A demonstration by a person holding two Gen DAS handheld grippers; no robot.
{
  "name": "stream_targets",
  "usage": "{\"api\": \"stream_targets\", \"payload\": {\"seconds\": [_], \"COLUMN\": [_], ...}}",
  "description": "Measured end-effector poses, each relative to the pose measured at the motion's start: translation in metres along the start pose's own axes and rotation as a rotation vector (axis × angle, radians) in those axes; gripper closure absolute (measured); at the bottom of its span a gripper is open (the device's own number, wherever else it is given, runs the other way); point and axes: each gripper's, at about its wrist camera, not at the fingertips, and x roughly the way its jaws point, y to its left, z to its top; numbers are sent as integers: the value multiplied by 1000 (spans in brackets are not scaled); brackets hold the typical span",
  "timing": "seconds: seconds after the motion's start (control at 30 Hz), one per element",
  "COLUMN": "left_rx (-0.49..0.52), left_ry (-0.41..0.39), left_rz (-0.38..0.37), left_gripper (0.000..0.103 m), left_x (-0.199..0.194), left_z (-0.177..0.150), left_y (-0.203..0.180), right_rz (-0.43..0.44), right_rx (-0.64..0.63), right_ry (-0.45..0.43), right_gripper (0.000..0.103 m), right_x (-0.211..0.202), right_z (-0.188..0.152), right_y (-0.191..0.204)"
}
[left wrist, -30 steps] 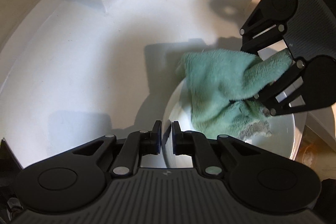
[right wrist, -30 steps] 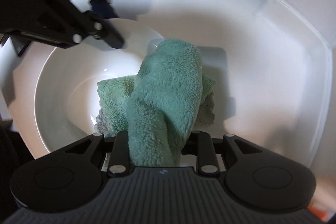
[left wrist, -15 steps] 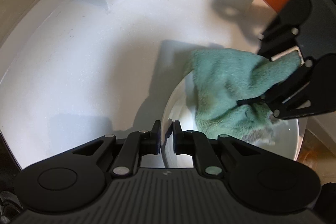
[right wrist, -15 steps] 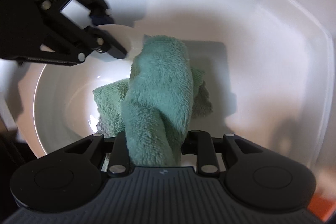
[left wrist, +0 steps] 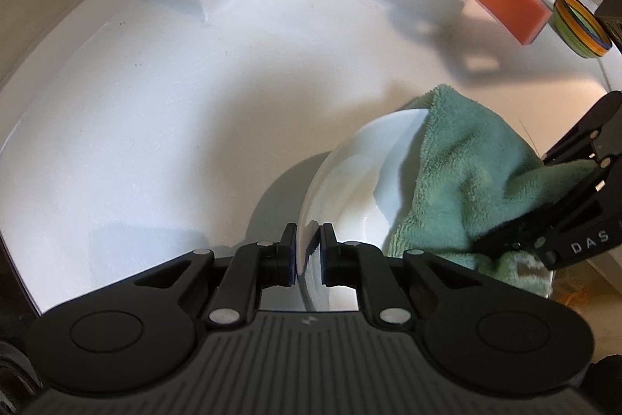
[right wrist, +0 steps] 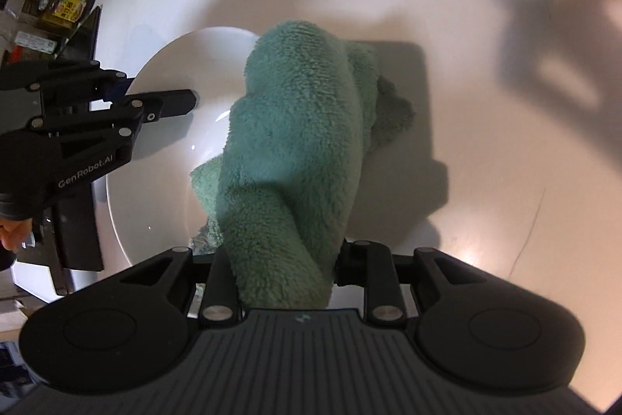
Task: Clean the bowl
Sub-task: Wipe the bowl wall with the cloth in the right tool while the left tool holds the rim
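A: Terry cloth, green, bunched thick between the fingers of the right gripper (right wrist: 287, 271). Jaws parted only as wide as the wad of cloth (right wrist: 295, 142) fills them, gripping it firmly. Ahead of the fingertips the cloth drapes down into the white bowl (right wrist: 155, 142) and out over its far rim.

B: And the other side?

A: Left gripper (left wrist: 309, 251) nearly closed, pinching the bowl's near rim, one pad inside the wall and one outside. Bowl is tipped up on edge, mouth turned toward the right gripper, base off the white counter (left wrist: 155, 142). Bowl sits straight ahead of the left fingers; cloth lies to their right, covering the bowl's far side.

B: Step in hand, by your reading?

A: Wiping the inside. Cloth is in contact with the inner wall and rim. Bare glazed patch near the left fingers shows no soil I can make out, though glare hides detail.

B: Next move?

A: My judgement: sweep the cloth around the wall toward the uncovered side, keeping pressure on, while the left pinch holds the rim steady against the push. A thin rim grip could slip or twist if the wipe presses hard.

B: Farther out?

A: Beyond the bowl, an orange sponge (left wrist: 513, 6) and a striped dish (left wrist: 581, 26) at upper right, near the back edge. White upstand behind.
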Motion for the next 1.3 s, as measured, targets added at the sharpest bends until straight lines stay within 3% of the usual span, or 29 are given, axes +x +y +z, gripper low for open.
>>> {"api": "stream_targets", "payload": {"seconds": [0.13, 0.43, 0.7, 0.87, 1.07, 1.13, 1.3], "left_rx": [51, 201, 226, 194, 156, 136, 108], "left_ry": [11, 74, 96, 87, 76, 66, 43], "left_rz": [-1, -17, -16, -6, 6, 9, 14], "left_gripper": [93, 90, 88, 88, 90, 90, 90], "left_x": [-2, 8, 12, 12, 13, 12, 8], "left_z": [2, 24, 35, 34, 32, 31, 29], "left_y": [-3, -12, -15, -13, -10, -9, -8], "right_rz": [-21, -92, -219, -228, -233, -225, -167], "right_rx": [-58, -328, -649, -847, -788, -712, -413], "right_ry": [1, 40, 37, 44, 35, 31, 28], "right_gripper": [84, 81, 81, 79, 80, 82, 83], "right_x": [10, 6, -2, -2, -6, 7, 1], "right_z": [8, 2, 21, 26, 33, 45, 41], "right_y": [0, 41, 55, 64, 61, 73, 57]}}
